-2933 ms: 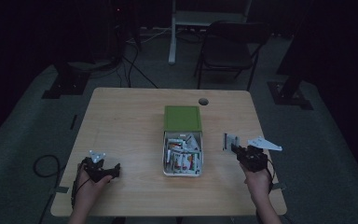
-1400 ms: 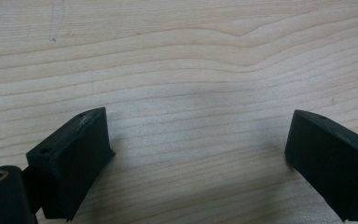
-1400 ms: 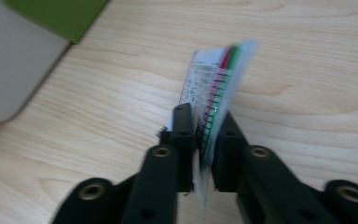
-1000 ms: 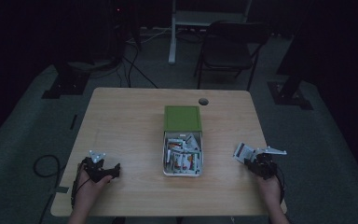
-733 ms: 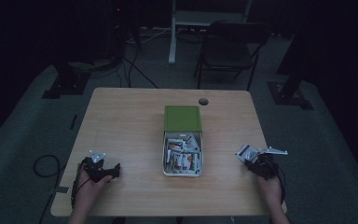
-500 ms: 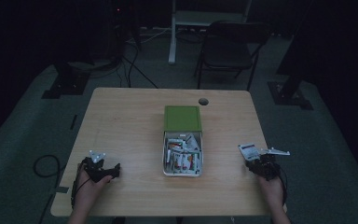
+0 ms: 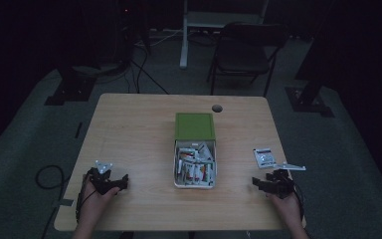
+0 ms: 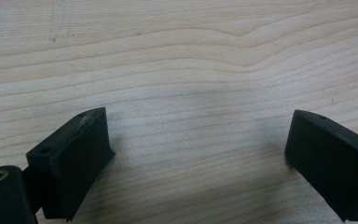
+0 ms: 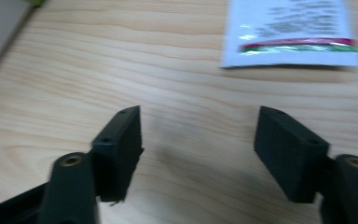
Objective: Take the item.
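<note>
Your right gripper (image 7: 273, 180) sits at the near edge with jaws just opened and nothing between them, since the sachet (image 7: 264, 156) now lies flat just beyond it. Left gripper (image 7: 107, 180) waits spread and empty, leaving the open tin (image 7: 195, 185) of sachets reachable mid-table.

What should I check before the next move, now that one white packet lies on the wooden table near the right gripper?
1. White flat packet lies free on the light wooden table: ok.
2. Right gripper has just been opening, nothing between its jaws: ok.
3. Left gripper open over bare wood: ok.
4. White box of packets upright, green lid folded back: ok.
5. Path from the right gripper to the box free of things: ok.
6. Count of packets left in the box: cannot tell.
</note>
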Demonstrator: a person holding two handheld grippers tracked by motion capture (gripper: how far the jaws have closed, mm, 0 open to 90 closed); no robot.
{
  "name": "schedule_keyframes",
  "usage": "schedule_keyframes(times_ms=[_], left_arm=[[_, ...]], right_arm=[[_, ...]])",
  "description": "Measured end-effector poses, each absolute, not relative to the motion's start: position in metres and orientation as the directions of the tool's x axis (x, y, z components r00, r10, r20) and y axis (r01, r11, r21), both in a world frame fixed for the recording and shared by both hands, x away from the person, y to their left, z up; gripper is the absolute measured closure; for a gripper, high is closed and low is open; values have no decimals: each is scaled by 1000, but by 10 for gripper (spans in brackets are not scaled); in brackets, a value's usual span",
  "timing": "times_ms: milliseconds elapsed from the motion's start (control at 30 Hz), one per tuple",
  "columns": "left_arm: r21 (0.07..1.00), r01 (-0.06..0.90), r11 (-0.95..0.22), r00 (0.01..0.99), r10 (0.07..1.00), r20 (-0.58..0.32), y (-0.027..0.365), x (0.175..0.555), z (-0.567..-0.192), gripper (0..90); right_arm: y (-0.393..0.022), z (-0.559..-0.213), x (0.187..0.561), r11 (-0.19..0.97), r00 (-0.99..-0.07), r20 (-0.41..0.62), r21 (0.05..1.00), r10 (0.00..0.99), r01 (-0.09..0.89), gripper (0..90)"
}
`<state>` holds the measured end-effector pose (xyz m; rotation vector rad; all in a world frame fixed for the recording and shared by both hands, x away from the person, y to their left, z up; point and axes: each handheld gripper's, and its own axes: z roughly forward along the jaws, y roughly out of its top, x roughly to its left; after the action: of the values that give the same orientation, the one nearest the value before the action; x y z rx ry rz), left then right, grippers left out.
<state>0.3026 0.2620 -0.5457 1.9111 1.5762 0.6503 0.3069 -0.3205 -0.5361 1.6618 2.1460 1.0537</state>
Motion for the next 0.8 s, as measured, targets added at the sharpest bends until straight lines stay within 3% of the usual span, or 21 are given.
schedule_keyframes(times_ms=[100,300,433,500,700,800], left_arm=[[696,704,-141,186,982,10,262,303,-546,69],[696,704,-140,186,983,10,262,303,-546,69],[696,704,-141,186,983,10,262,303,-546,69],[696,704,-140,186,983,10,262,303,-546,69],[696,704,-140,186,983,10,262,303,-546,69],[696,704,-141,186,982,10,262,303,-546,69]], right_arm=[[-318,-537,307,111,-351,243,659,904,744,237],[-301,-541,308,167,-489,292,698,822,696,146],[-288,-543,307,224,-524,229,714,821,663,154],[-280,-544,303,334,-603,157,711,782,619,153],[-268,-543,296,440,-726,145,710,673,550,154],[-259,-546,291,482,-755,55,739,654,471,168]])
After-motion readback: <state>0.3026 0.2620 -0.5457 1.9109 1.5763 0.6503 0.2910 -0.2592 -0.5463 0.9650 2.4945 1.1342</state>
